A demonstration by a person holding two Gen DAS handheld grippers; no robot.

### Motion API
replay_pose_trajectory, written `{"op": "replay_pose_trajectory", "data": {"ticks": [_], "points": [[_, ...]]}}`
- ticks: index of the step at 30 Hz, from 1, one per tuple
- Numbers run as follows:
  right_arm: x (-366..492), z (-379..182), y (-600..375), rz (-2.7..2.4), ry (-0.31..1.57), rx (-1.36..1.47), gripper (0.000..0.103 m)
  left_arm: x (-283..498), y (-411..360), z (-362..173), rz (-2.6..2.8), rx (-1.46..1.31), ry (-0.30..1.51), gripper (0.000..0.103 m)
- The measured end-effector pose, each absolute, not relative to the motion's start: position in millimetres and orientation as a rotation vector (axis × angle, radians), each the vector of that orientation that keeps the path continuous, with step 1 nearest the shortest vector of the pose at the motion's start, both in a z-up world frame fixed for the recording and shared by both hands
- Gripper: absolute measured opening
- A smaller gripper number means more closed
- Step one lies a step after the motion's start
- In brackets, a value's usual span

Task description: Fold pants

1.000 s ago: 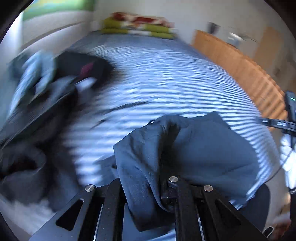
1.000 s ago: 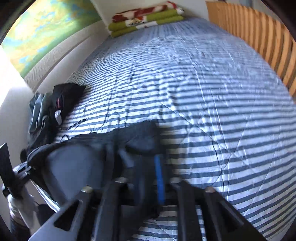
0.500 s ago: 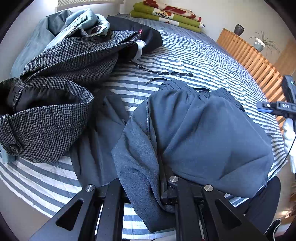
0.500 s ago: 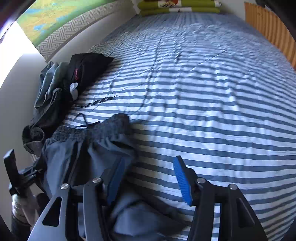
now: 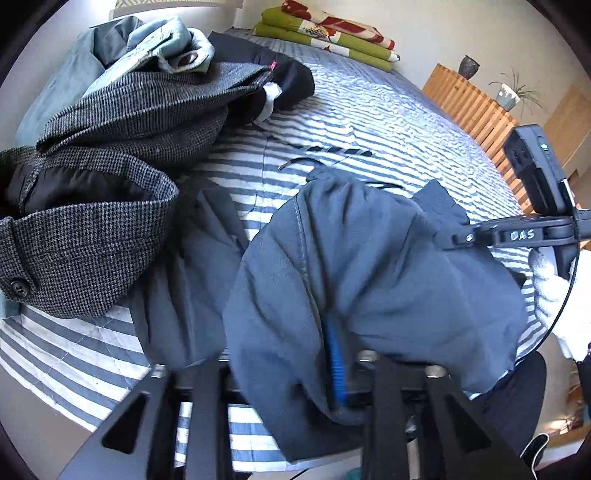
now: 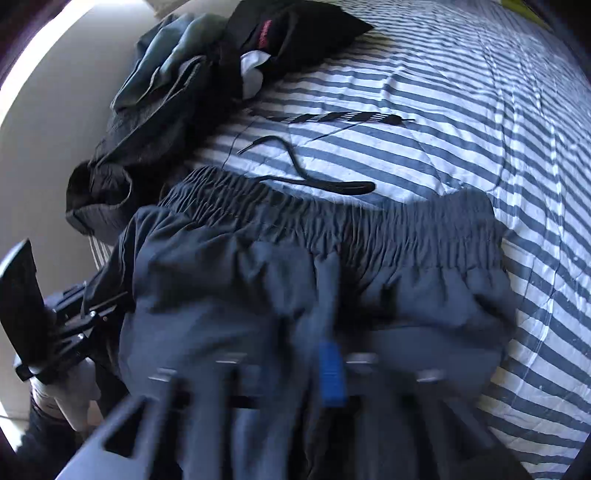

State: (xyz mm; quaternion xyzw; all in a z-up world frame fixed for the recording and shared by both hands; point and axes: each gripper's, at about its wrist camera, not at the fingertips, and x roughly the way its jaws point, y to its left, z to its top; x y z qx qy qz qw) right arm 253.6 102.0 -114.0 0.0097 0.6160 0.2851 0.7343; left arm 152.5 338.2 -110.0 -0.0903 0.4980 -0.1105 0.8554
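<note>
Dark blue-grey pants [image 5: 369,266] lie bunched at the near edge of the striped bed [image 5: 388,122]. Part of the fabric hangs over my left gripper [image 5: 295,373]. Its jaws are opening, with cloth loose between them and one blue pad [image 5: 334,365] showing. In the right wrist view the pants [image 6: 229,280] spread below their elastic waistband [image 6: 332,218], and a black drawstring [image 6: 317,182] trails onto the bed. My right gripper [image 6: 325,369], blurred, is shut on a fold of the pants just below the waistband. A white-gloved hand [image 5: 554,291] holds it.
A heap of clothes sits to the left: a grey tweed jacket [image 5: 110,229], a light blue garment [image 5: 162,40] and a black one [image 5: 288,77]. A striped lace [image 6: 332,117] lies on the cover. Folded green and red bedding [image 5: 325,33] is at the far end, wooden slats [image 5: 472,107] to the right.
My right gripper, open over the bed half a second ago, has swung down onto the pants and shut on them. My left gripper's jaws have parted from the fabric they pinched.
</note>
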Motion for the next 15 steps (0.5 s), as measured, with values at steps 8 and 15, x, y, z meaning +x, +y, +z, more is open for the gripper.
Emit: {"op": "replay_pose_trajectory", "data": {"ticks": [8,15], "points": [[233,-25,-33,0.318,1.1,0.127,0.003,144,337,-80,-0.258,-0.232,0.966,0.059],[190,-25,-165,-0.119,1.06,0.113,0.003,165,292,-69,-0.326,-0.148,0.965,0.059]]}}
